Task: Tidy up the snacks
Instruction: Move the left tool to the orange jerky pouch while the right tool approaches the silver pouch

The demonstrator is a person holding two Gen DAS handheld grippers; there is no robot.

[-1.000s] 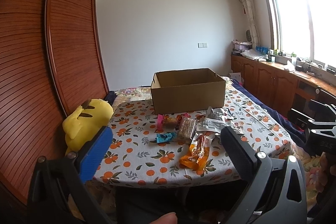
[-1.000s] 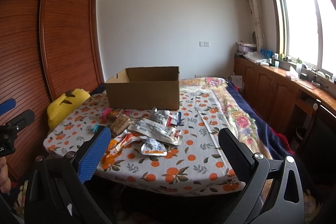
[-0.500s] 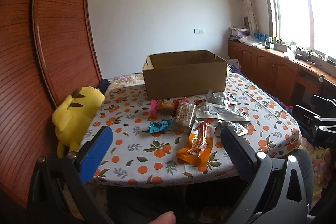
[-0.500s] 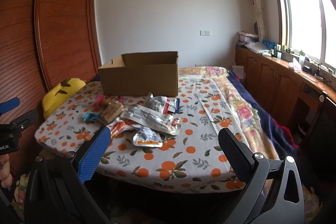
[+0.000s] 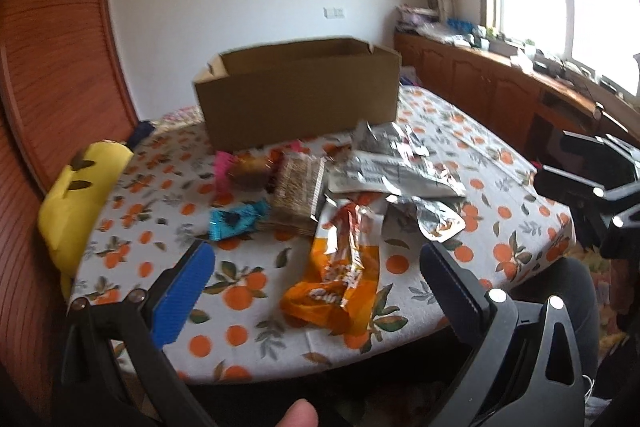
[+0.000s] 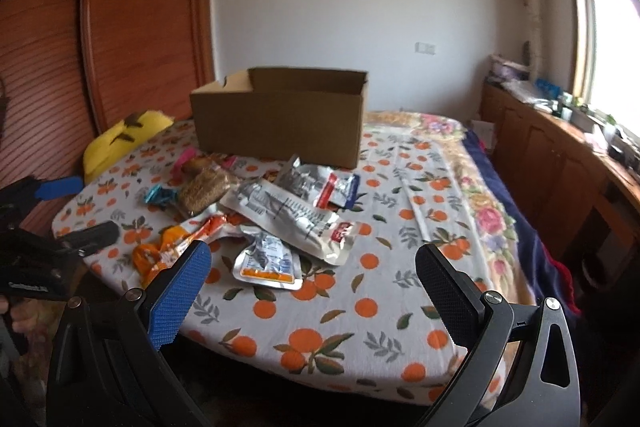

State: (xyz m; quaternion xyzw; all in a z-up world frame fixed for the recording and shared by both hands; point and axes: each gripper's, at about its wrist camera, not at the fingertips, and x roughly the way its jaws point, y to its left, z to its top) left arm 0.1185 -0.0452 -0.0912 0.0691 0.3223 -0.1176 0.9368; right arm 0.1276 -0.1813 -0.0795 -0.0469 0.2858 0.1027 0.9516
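Left tongs (image 5: 316, 267): gaping wide, holding nothing, hovering over the near edge of the desk (image 5: 256, 339) above the orange wrapper (image 5: 336, 287).
Right tongs (image 6: 312, 267): also spread wide and holding nothing — facing the small silver pouch (image 6: 268, 261).
Snacks: lying loose in a heap on the orange-print cloth, in front of the cardboard box (image 5: 300, 99), none seen inside it.
Writing: white lettering is showing on the orange wrapper, too blurred to read; the long silver packet (image 6: 292, 215) is carrying dark print and a red label, also unreadable.
Other pieces: a teal wrapper (image 5: 236, 219), a brown ridged pack (image 5: 298, 195), a pink-ended sweet (image 5: 244, 171).
Hidden: the box interior is mostly out of sight — its near wall is blocking it.
Cut off: a yellow plush toy (image 5: 80, 195) is sitting at the desk's left edge, partly behind it.
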